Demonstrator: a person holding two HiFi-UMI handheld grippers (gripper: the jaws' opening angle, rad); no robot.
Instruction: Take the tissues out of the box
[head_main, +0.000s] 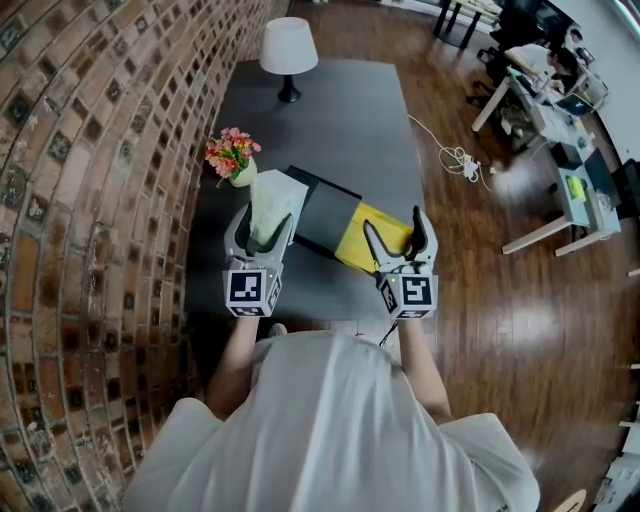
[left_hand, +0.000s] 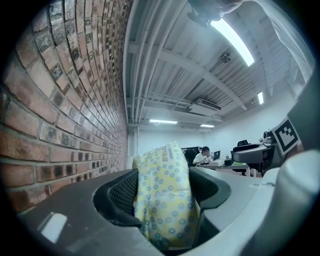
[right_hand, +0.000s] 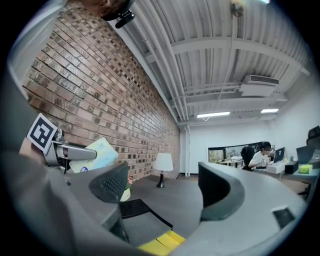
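Observation:
My left gripper (head_main: 268, 222) is shut on a pale tissue pack (head_main: 273, 203) with a yellow and blue dot pattern, held above the grey table (head_main: 330, 120). In the left gripper view the tissue pack (left_hand: 162, 195) fills the gap between the two black pads. The open box (head_main: 325, 215), black with a yellow part (head_main: 365, 238), lies on the table between the two grippers. My right gripper (head_main: 395, 232) stands open over the yellow part with nothing between its fingers. In the right gripper view the box (right_hand: 145, 220) lies below the jaws, and the tissue pack (right_hand: 97, 152) shows at the left.
A white lamp (head_main: 288, 50) stands at the table's far end. A small vase of pink and orange flowers (head_main: 232, 157) stands by the brick wall (head_main: 90, 150), just beyond the left gripper. A white cable (head_main: 455, 155) lies on the wooden floor to the right, with desks further right.

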